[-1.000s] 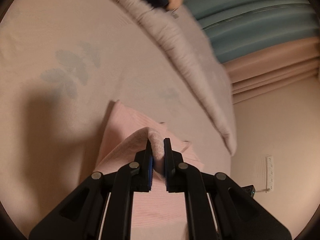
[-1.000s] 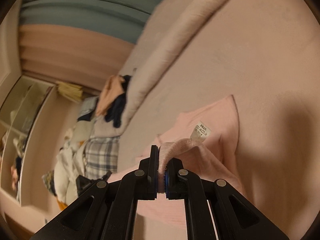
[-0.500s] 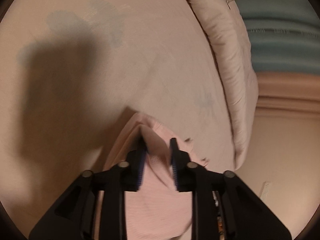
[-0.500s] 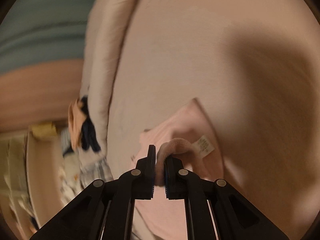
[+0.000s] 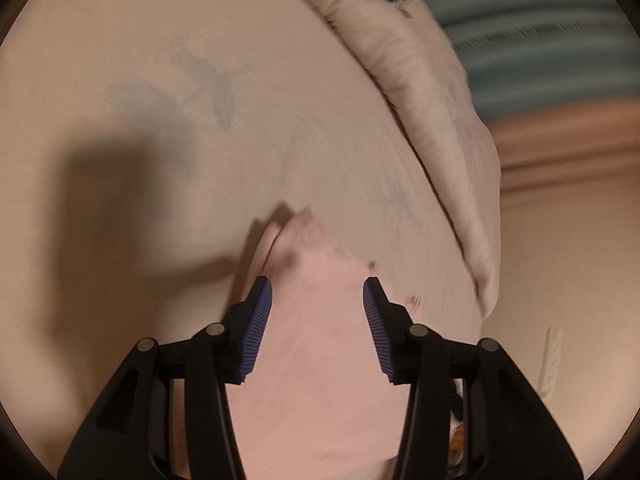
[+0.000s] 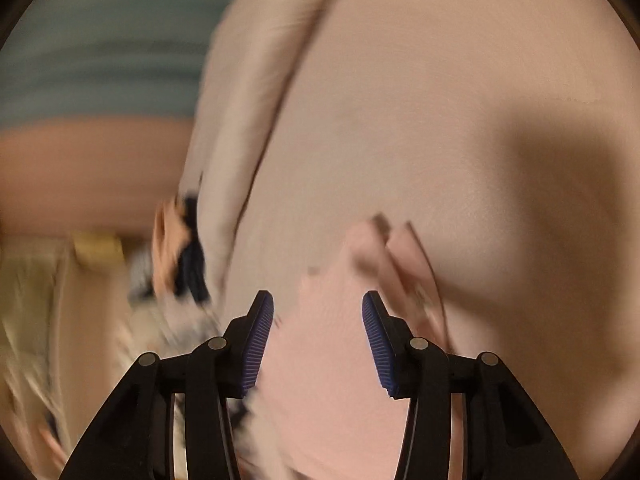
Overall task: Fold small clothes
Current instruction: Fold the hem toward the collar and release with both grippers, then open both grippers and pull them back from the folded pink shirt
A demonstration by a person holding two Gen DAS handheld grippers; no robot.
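A small pink garment (image 5: 320, 344) lies on a pale pink bed sheet (image 5: 200, 120). In the left wrist view my left gripper (image 5: 317, 292) is open, its blue pads spread wide just above the cloth and holding nothing. In the right wrist view the same pink garment (image 6: 320, 360) lies below my right gripper (image 6: 318, 308), which is also open and empty. The garment's far edge (image 6: 396, 248) is rumpled and blurred by motion.
A rolled pale duvet (image 5: 432, 112) runs along the far side of the bed, also seen in the right wrist view (image 6: 248, 120). Teal curtains (image 5: 540, 40) hang behind. A heap of mixed clothes (image 6: 180, 248) lies past the duvet. A wall (image 5: 560, 300) is at right.
Both grippers were shut on folds of the pink garment; both have opened and let it drop onto the sheet. Both views have swung and are motion-blurred.
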